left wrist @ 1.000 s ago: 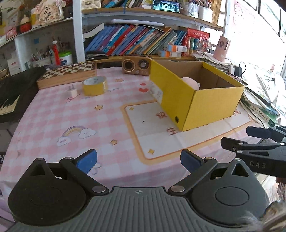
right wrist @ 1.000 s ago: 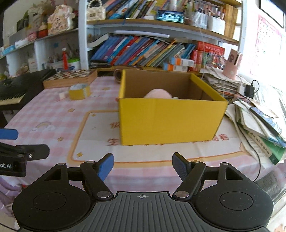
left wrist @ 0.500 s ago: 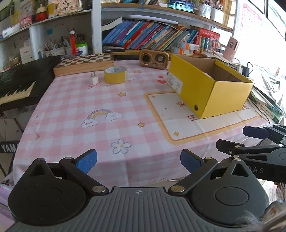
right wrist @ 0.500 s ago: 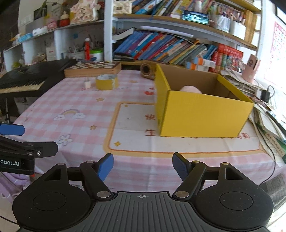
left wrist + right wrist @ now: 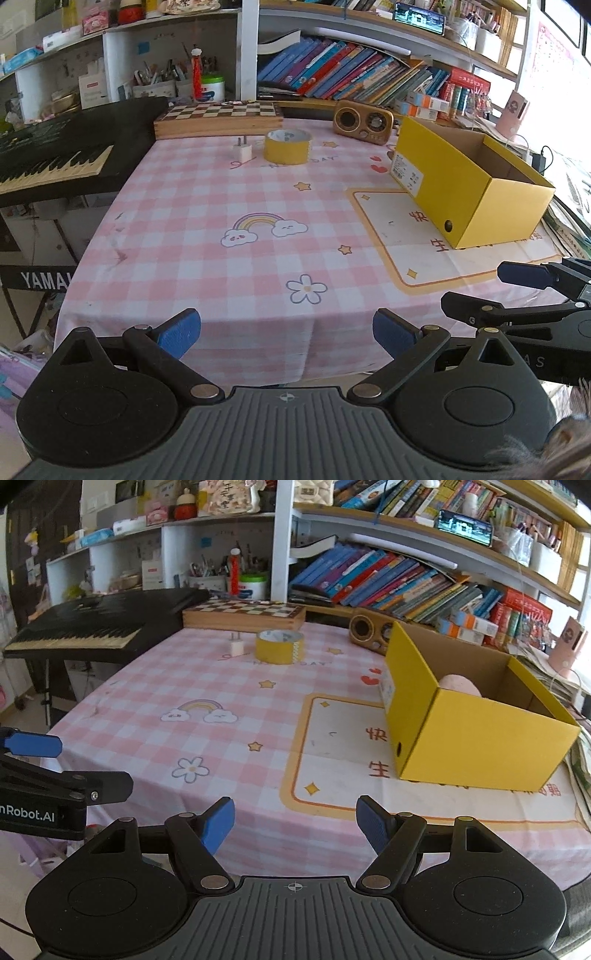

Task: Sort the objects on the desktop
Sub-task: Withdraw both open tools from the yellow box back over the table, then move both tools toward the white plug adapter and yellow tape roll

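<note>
hovering off the near table edge, the left gripper (image 5: 286, 330) and right gripper (image 5: 295, 821) are held with jaws apart and nothing between them, probably so the whole checked tablecloth (image 5: 221, 206) can be surveyed. the yellow tape roll (image 5: 287, 146) and white charger plug (image 5: 242, 150) are left side by side at the far end, well apart from the yellow box (image 5: 476, 720), where a pink object (image 5: 460, 685) is already kept. compared with 1 second ago, both grippers are seen further back from the box, and more cloth is shown
</note>
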Available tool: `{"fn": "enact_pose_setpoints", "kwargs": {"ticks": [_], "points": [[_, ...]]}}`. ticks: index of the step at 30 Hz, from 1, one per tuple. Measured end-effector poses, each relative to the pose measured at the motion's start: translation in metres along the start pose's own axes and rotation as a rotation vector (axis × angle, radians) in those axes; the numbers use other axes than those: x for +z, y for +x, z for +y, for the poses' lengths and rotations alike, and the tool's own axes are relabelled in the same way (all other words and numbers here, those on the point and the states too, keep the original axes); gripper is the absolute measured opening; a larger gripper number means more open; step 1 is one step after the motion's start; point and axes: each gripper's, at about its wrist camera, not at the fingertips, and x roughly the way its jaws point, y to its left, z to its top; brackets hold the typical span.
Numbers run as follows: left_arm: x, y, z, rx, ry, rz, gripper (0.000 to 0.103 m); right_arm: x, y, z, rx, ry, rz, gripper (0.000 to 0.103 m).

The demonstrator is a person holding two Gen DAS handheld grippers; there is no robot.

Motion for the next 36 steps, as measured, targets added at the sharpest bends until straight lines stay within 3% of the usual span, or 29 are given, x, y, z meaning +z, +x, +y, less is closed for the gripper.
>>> {"fn": "enact_pose_setpoints", "kwargs": {"ticks": [10,25,36], "points": [[0.015,0.026,0.004,0.022,-0.016,0.020,0.100,0.018,0.031,-0.001,0.041,-0.026,0.013,0.075],[0.081,0.093,0.011,0.075,-0.045,0.030,0.100,0.079,0.107,-0.023,0.108,-0.013,0.019,0.075],[0.128,0.144,0.025,0.100,-0.101,0.004,0.100,0.127,0.168,-0.039,0.093,0.025,0.009,0.074]]}}
